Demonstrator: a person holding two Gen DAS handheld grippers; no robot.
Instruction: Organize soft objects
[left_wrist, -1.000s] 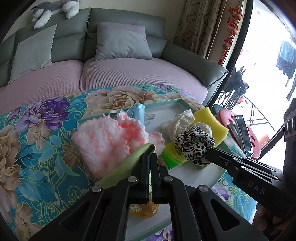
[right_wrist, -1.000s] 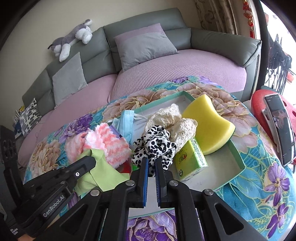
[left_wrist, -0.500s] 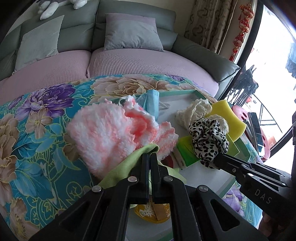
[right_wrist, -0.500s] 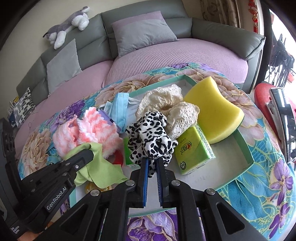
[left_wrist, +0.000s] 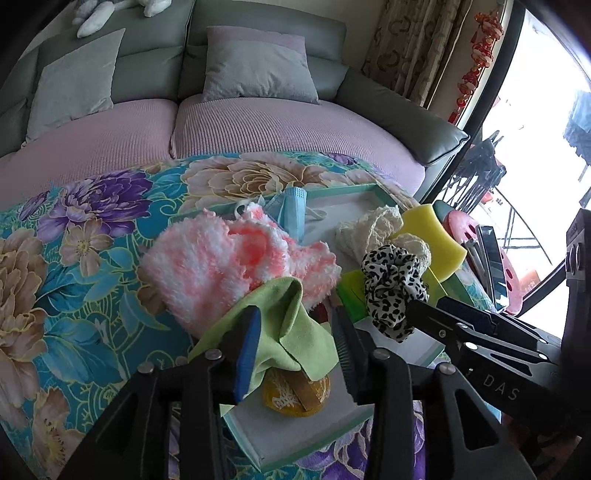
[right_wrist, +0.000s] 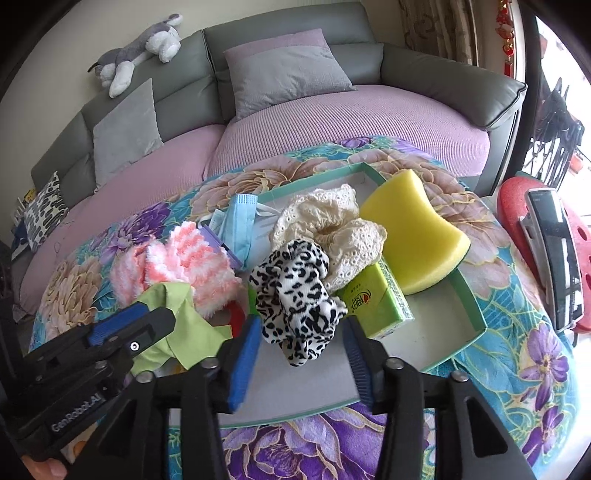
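A shallow teal-rimmed tray (right_wrist: 469, 295) on the floral table holds the soft things. My left gripper (left_wrist: 297, 332) has its jaws opening, with the green cloth (left_wrist: 295, 325) lying loose between the fingers, draped over a yellow-orange item (left_wrist: 295, 391). My right gripper (right_wrist: 301, 343) is also opening. The leopard-print scrunchie (right_wrist: 295, 288) rests in the tray between its blue pads (right_wrist: 243, 354), untouched. A fluffy pink-and-white cloth (right_wrist: 184, 262), blue face mask (right_wrist: 240, 221), cream lace scrunchie (right_wrist: 332, 225), yellow sponge (right_wrist: 417, 236) and green tissue pack (right_wrist: 380, 302) lie around them.
A grey sofa with a lilac seat (right_wrist: 332, 122) curves behind the table, with cushions and a plush toy (right_wrist: 140, 51) on its back. To the right stands a red stool (right_wrist: 517, 206) with a phone (right_wrist: 554, 251) on it. The floral cloth (left_wrist: 92, 258) left of the tray is bare.
Both grippers were shut, the left on the green cloth and the right on the leopard scrunchie. Both have opened, and the cloth and scrunchie now lie loose in the tray.
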